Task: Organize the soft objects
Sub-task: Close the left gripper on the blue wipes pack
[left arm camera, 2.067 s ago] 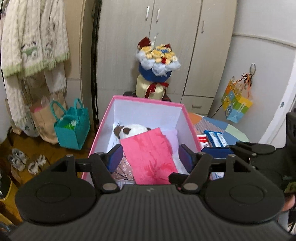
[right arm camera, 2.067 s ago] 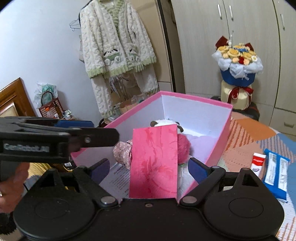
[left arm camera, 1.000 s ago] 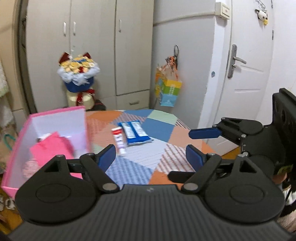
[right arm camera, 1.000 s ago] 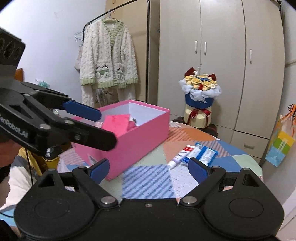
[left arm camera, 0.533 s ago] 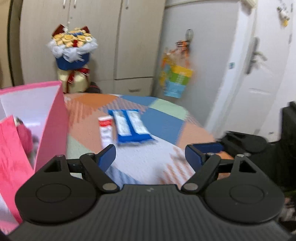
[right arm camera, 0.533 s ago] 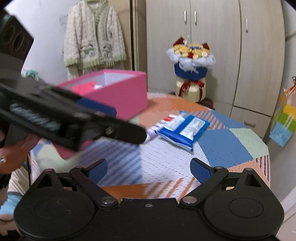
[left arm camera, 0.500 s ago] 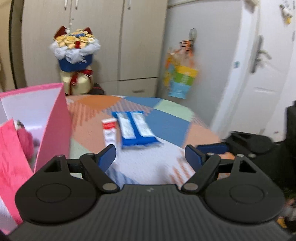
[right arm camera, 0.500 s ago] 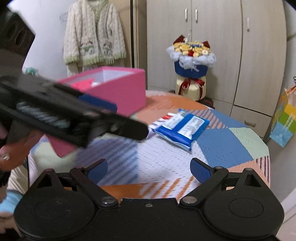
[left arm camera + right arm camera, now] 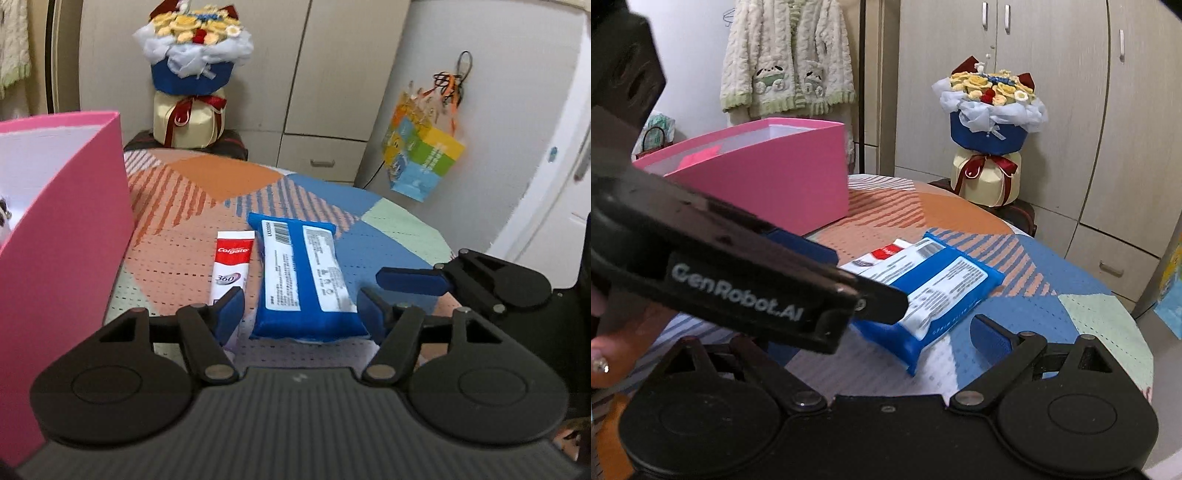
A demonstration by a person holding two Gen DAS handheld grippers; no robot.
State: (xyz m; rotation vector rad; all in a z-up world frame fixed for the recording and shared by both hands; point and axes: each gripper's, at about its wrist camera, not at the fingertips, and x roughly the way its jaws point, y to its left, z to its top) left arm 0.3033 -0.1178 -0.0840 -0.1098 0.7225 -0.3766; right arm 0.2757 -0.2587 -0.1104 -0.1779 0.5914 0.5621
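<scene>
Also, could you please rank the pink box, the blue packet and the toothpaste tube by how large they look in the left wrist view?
1. pink box, though nearness inflates it
2. blue packet
3. toothpaste tube, partly hidden

Beige wardrobe (image 9: 1052,92) w/ drawers (handles visible), white door (image 9: 554,166) at right, white walls.

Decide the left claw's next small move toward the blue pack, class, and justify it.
Probably ease the open left claw forward and down around the blue pack: the pack lies flat between its spread fingers, ungripped, beside the toothpaste and outside the pink box.
</scene>
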